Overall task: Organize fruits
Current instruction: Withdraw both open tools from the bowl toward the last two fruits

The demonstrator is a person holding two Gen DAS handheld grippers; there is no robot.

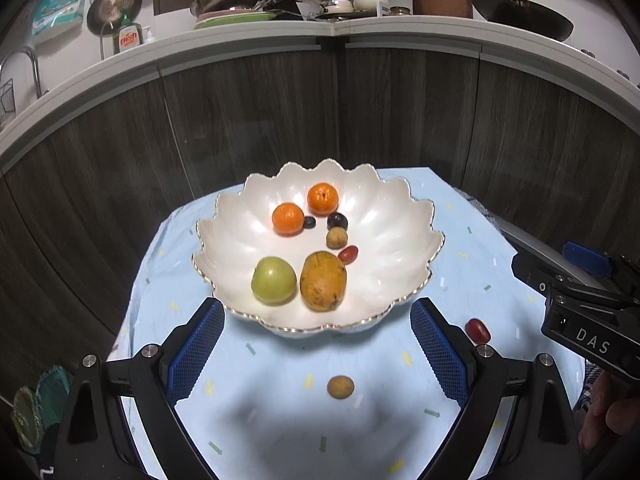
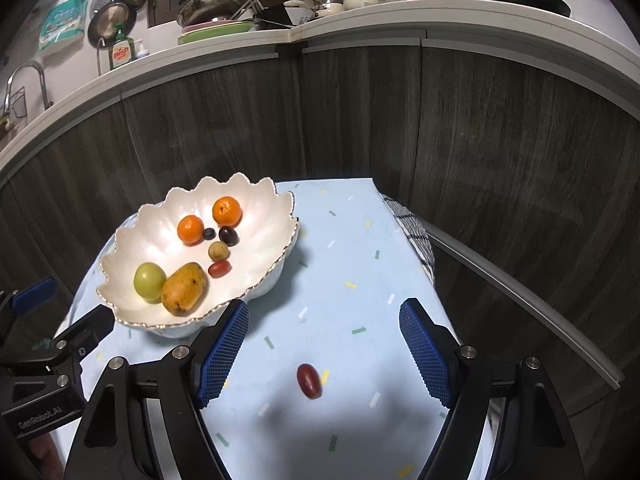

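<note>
A scalloped white ceramic bowl [image 1: 400, 220] with a gilt rim stood on the far left of the pale blue patterned tablecloth [image 1: 260, 400], holding two oranges, a green apple, a yellow mango and several small fruits. The left gripper [image 1: 318, 344] stood wide and empty over a small round tan longan [image 1: 340, 387] on the near cloth. The right gripper [image 2: 324, 354] also gaped, empty, above a dark red oval grape tomato [image 2: 309, 380].
</note>
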